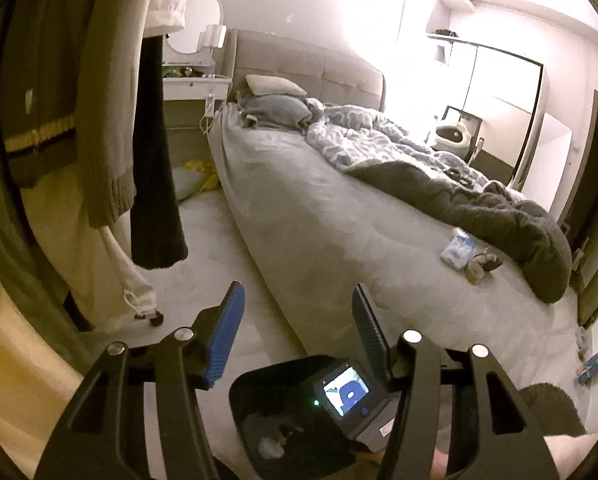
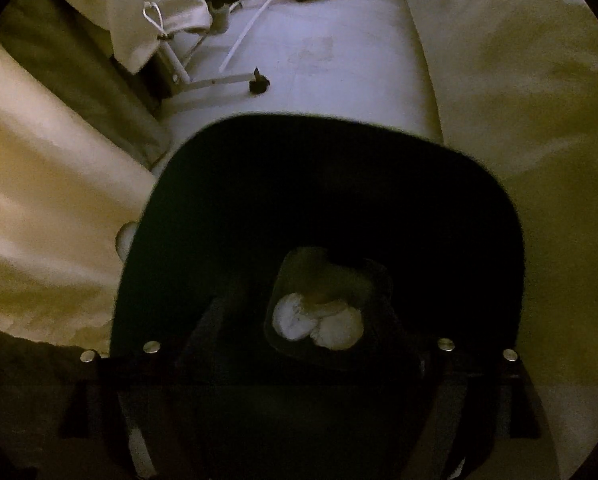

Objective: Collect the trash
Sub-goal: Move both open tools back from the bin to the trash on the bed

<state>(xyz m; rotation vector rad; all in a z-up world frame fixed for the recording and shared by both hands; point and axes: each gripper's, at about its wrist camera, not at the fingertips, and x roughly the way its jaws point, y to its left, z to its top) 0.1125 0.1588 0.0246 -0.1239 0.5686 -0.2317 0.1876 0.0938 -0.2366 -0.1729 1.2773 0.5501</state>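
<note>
My left gripper (image 1: 297, 320) is standing partly open with nothing between its blue ribbed pads, pointing over the near corner of the bed. My right gripper (image 2: 299, 320) is hanging straight above the dark, rounded plastic trash bin (image 2: 227, 184), its black fingers spread wide and gripping nothing; in the dim light their tips are hard to make out. Two crumpled white tissue balls (image 2: 319, 320) are lying at the bottom of the bin, directly below the fingers. The bin is sitting on the pale grey floor (image 2: 319, 52), between the bed on the right and hanging clothes on the left. Out on the light grey mattress (image 1: 299, 208), a white and blue wrapper (image 1: 457, 247) and small brownish scraps (image 1: 481, 266) are lying near the dark grey blanket (image 1: 499, 208). At the far end a white dressing table with a round mirror (image 1: 195, 72) is standing left of the padded headboard (image 1: 307, 68).
</note>
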